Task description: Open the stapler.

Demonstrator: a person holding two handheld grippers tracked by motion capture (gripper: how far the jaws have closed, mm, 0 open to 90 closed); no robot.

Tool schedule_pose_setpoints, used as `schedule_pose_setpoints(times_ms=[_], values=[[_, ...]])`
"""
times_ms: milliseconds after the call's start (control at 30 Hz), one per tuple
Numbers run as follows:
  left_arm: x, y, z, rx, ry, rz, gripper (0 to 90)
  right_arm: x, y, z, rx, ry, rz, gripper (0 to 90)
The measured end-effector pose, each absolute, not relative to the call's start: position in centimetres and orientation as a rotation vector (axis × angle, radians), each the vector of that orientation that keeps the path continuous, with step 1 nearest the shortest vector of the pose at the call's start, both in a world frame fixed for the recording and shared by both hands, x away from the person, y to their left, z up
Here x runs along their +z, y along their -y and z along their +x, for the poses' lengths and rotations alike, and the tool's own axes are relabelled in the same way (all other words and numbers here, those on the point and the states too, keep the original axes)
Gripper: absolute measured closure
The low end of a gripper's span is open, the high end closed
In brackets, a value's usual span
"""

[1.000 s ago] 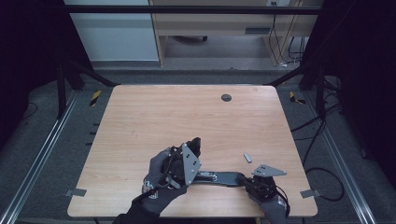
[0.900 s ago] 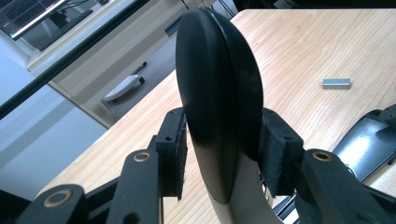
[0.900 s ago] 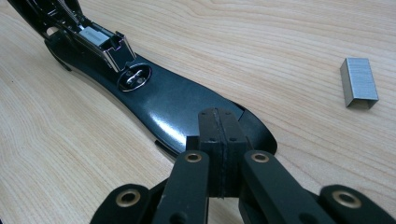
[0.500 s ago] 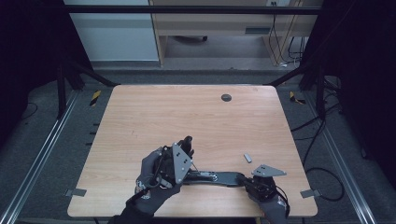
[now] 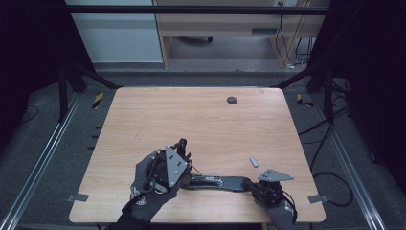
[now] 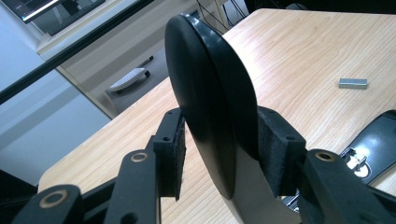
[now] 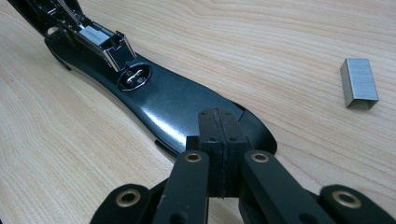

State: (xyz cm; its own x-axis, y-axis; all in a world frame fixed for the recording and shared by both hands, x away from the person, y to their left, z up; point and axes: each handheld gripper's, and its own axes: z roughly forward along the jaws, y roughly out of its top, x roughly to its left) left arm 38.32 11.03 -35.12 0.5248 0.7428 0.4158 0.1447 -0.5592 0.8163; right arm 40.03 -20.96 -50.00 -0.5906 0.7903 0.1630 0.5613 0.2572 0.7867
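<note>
A black stapler lies swung open near the table's front edge, its base flat on the wood, its staple channel exposed. My left gripper is shut on the stapler's raised top cover, its pads clamping both sides. My right gripper is shut, pads together with nothing between them, its tip right over the front end of the base; whether it touches is unclear. A small strip of staples lies loose on the table just beyond the right gripper.
The wooden table stretches away beyond the stapler, with a dark round hole near its far edge. Metal frame rails flank both sides. The front edge lies just under both hands.
My left gripper has swung the stapler's top cover a little to the left and farther back. The right gripper and the base have stayed put.
</note>
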Motion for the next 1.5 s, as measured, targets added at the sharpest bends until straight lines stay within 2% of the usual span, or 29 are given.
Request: schedule_pose_setpoints(times_ms=[833, 1067, 1500], values=[[-35.5, -14.3, 38.7, 0.974, -0.825, 1.971, 52.4, -50.0, 20.9, 40.0, 1.241, -2.270, 1.247, 90.0], [-36.1, -16.9, 38.8, 0.893, -0.886, 1.924, 51.5, -49.9, 20.9, 40.0, 1.242, -2.272, 1.255, 90.0], [-36.7, -18.1, 38.9, 0.874, -0.892, 1.905, 49.9, -49.9, 20.9, 40.0, 1.240, -2.275, 1.258, 90.0]])
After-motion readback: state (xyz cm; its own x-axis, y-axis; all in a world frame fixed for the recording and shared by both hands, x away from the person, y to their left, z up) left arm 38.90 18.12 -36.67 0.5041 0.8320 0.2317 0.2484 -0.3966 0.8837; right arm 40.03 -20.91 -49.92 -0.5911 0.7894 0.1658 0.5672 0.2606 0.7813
